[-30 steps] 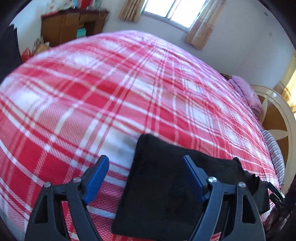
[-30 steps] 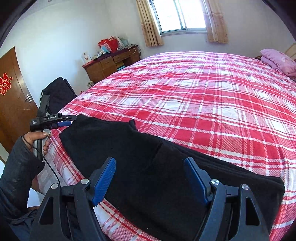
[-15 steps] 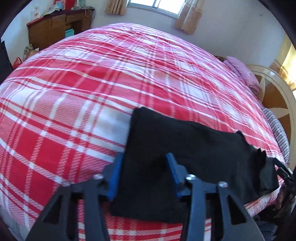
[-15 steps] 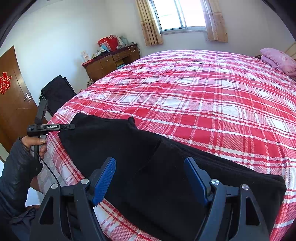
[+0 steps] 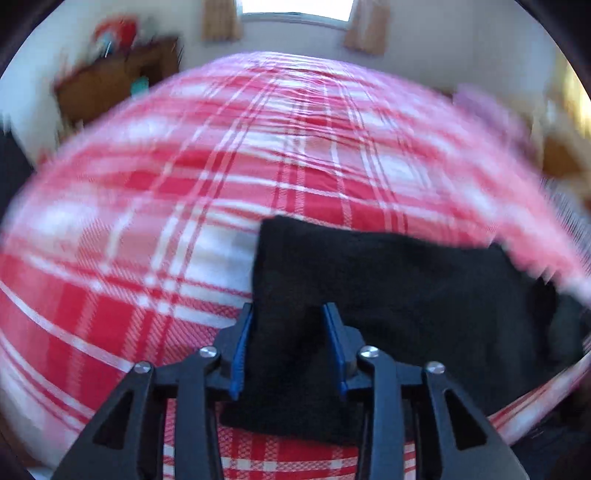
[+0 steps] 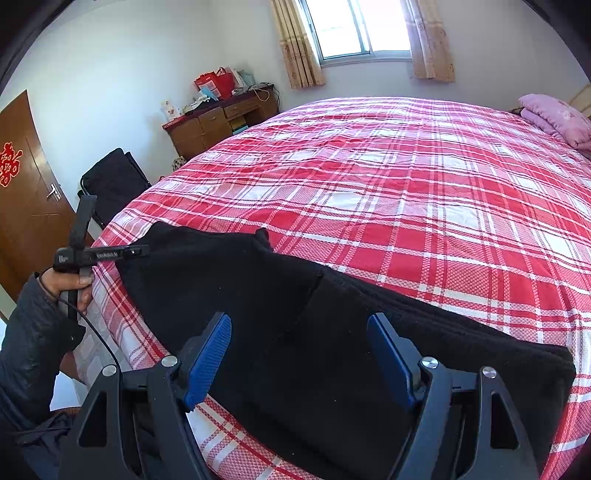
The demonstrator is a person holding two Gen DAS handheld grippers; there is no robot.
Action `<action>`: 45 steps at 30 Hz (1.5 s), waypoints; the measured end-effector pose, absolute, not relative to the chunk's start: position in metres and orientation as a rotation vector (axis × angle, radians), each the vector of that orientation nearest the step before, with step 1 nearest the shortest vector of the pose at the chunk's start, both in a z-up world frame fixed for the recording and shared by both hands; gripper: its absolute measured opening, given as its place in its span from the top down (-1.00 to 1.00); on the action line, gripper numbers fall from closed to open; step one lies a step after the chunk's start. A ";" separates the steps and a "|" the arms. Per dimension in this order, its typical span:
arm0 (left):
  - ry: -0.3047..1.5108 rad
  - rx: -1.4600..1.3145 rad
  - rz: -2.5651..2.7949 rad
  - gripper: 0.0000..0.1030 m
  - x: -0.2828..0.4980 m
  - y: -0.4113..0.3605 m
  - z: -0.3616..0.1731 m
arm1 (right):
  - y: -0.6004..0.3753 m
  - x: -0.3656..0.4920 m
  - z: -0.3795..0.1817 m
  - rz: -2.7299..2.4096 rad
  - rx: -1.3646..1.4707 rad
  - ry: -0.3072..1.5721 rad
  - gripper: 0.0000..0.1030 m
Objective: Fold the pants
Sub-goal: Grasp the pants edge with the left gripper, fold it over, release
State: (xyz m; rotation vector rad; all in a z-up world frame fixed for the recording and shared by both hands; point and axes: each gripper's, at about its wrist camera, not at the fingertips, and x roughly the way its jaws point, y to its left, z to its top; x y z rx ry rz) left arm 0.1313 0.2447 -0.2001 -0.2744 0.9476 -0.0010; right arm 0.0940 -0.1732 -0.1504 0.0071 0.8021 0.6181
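Left gripper clamps the black pants' near-left end for folding; right gripper hovers wide.

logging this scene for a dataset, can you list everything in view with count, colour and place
pants: one, black, near edge of bed
bedspread: one, red and white plaid, covering the bed
pillow: one, pink, far right of bed
desk: one, brown wood, far wall, cluttered top
window: one, tan curtains either side
door: one, brown, left wall
left tongs: blue pads, closed on pants end
right tongs: blue pads, open above pants
hand: one, dark sleeve, holding left tongs
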 end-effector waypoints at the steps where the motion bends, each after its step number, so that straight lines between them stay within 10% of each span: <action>1: 0.935 -0.360 -0.023 0.17 0.129 0.255 -0.203 | -0.173 0.094 -0.151 0.617 0.006 0.803 -0.51; 7: 0.898 -0.481 -0.085 0.65 0.126 0.267 -0.204 | -0.173 0.094 -0.152 0.615 0.006 0.805 -0.51; 31: 0.605 -0.438 -0.519 0.75 0.107 0.157 -0.069 | -0.271 0.069 -0.116 0.435 0.111 0.712 -0.51; 45: 0.741 -0.172 -0.782 0.75 0.139 -0.031 -0.058 | -0.348 0.067 -0.117 0.285 0.197 0.688 -0.51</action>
